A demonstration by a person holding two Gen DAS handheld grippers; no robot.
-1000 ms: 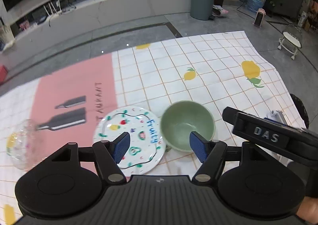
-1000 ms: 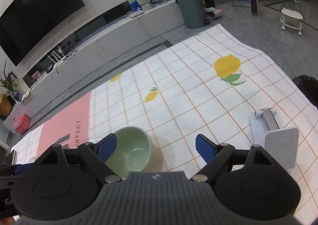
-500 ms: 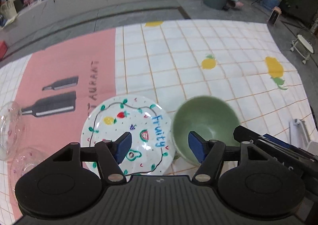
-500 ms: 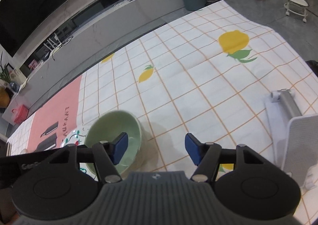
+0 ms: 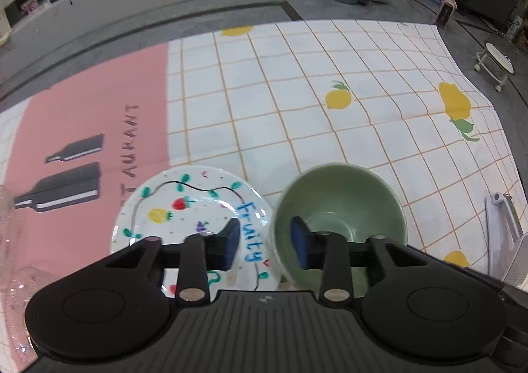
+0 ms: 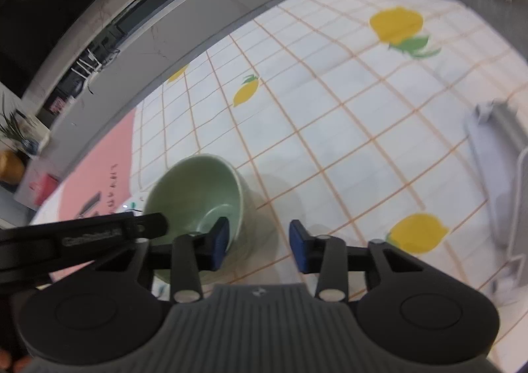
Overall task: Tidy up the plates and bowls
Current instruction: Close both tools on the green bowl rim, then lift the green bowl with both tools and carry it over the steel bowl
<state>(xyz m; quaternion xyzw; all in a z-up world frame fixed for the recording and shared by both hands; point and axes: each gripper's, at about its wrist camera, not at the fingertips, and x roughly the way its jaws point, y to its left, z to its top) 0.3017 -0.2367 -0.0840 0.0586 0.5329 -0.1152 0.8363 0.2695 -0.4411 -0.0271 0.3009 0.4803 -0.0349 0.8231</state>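
A green bowl [image 5: 340, 208] sits upright on the checked cloth, right beside a white "Fruity" plate [image 5: 188, 208] with painted fruit. My left gripper [image 5: 265, 246] is open and straddles the bowl's left rim, one pad over the plate, the other inside the bowl. In the right wrist view the bowl [image 6: 198, 191] is at lower left. My right gripper [image 6: 259, 247] is open and straddles the bowl's right rim, its left pad inside. The left gripper's body [image 6: 82, 234] shows at the left there.
A white folded stand [image 6: 501, 148] lies on the cloth at the right; it also shows in the left wrist view [image 5: 505, 224]. Clear glass pieces [image 5: 6, 208] sit at the far left edge. Floor, a counter and a bin lie beyond the cloth.
Both grippers have moved down and in toward the bowl and narrowed somewhat. Each now has one pad inside the bowl's rim. The bowl and plate have not moved.
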